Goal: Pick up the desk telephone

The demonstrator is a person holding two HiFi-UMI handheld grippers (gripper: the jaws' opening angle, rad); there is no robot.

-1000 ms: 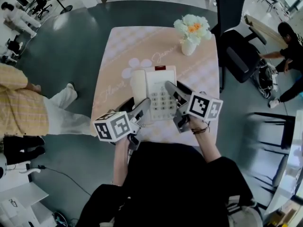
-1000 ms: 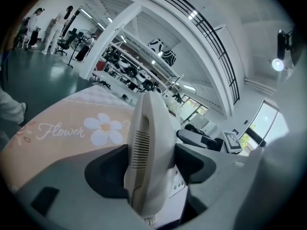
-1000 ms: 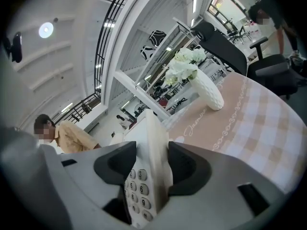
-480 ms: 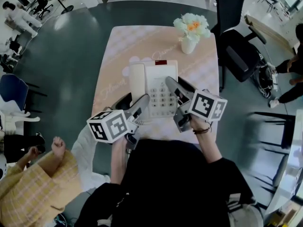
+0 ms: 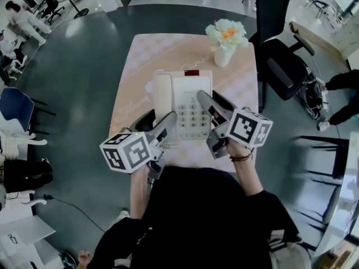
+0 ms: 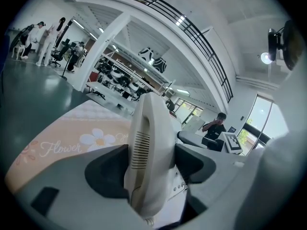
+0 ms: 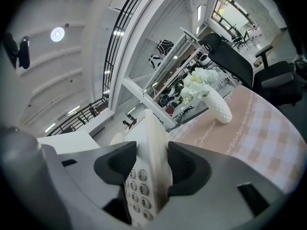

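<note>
A cream desk telephone (image 5: 184,102) with a handset on its left side and a keypad hangs above the pink table (image 5: 140,55), held from both sides. My left gripper (image 5: 168,123) is shut on the telephone's left edge; in the left gripper view the handset side (image 6: 146,162) fills the space between the dark pads. My right gripper (image 5: 206,106) is shut on the telephone's right edge, and in the right gripper view the keypad edge (image 7: 148,176) is pinched between its pads.
A white vase of flowers (image 5: 225,41) stands at the table's far right corner. A black office chair (image 5: 283,66) stands to the right of the table. People and chairs are at the far left (image 5: 22,21), grey floor all around.
Both grippers have risen with the telephone, which now looks larger and higher off the table. The person in yellow at the left has left the view.
</note>
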